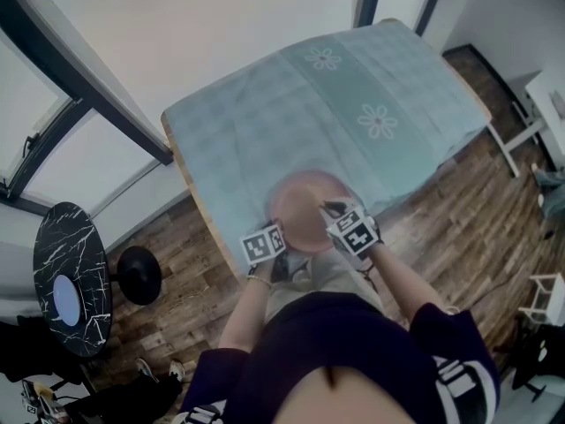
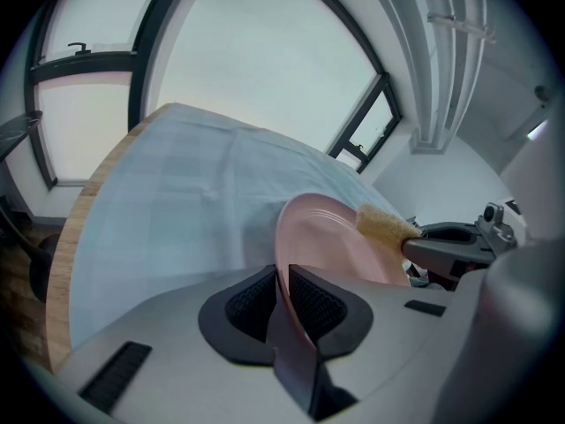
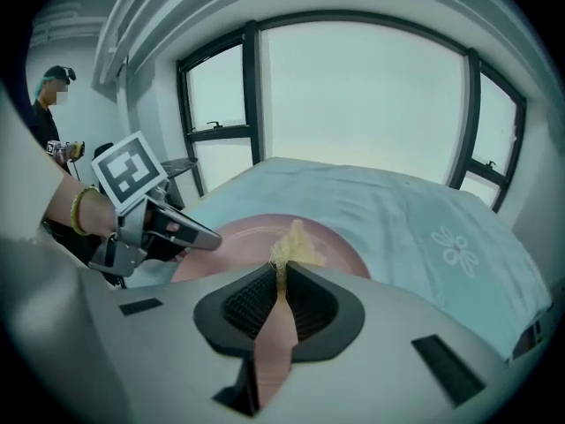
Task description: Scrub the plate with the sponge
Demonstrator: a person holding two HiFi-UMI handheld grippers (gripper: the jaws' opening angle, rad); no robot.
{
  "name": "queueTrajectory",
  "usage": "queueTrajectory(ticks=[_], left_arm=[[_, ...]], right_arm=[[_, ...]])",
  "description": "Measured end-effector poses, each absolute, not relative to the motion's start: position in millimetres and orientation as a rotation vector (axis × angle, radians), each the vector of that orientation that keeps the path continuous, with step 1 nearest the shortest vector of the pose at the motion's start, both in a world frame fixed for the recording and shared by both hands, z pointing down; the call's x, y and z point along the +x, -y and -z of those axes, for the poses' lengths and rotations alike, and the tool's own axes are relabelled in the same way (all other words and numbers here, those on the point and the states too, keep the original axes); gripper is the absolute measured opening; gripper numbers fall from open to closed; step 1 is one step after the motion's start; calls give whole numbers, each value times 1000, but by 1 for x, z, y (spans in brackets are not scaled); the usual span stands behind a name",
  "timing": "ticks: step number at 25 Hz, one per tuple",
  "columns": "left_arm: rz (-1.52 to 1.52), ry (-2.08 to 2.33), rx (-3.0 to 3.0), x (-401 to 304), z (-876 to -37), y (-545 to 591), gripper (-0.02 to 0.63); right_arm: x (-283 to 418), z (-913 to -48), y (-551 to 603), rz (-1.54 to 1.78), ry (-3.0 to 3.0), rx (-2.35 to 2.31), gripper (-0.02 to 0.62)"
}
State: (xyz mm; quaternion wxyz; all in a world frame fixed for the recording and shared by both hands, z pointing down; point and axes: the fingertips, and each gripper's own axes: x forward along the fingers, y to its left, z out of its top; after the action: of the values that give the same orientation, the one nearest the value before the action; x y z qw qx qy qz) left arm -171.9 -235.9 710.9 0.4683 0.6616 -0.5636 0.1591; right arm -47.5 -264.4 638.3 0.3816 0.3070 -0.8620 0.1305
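A pink plate (image 1: 305, 208) is held tilted above the near edge of the cloth-covered table. My left gripper (image 1: 275, 247) is shut on the plate's (image 2: 331, 241) near rim, which runs between its pads. My right gripper (image 1: 334, 212) is shut on a yellow sponge (image 3: 297, 247), squeezed thin between the pads. In the left gripper view the sponge (image 2: 384, 226) rests against the plate's upper right rim, with the right gripper (image 2: 415, 248) behind it. In the right gripper view the plate (image 3: 247, 237) lies just beyond the sponge and the left gripper (image 3: 212, 239) reaches in from the left.
A table under a pale green cloth (image 1: 344, 104) with flower prints stretches away from me, its wooden edge (image 1: 190, 188) at the left. A black marbled round table (image 1: 71, 276) and a black stool (image 1: 137, 274) stand on the wooden floor at the left. White furniture (image 1: 538, 122) stands at the right.
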Motion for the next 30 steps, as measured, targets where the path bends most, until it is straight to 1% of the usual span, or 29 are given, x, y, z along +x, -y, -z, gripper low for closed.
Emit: queueTrajectory(ticks=[11, 19, 30], left_arm=[[-382, 1376, 1619, -171, -712, 236, 52], [-379, 1377, 1623, -172, -713, 237, 52], [-375, 1373, 1631, -172, -712, 237, 54]], right_arm=[[1, -673, 277, -370, 2049, 860, 38], [-4, -688, 257, -383, 2024, 824, 38], [-27, -687, 226, -439, 2061, 748, 38]])
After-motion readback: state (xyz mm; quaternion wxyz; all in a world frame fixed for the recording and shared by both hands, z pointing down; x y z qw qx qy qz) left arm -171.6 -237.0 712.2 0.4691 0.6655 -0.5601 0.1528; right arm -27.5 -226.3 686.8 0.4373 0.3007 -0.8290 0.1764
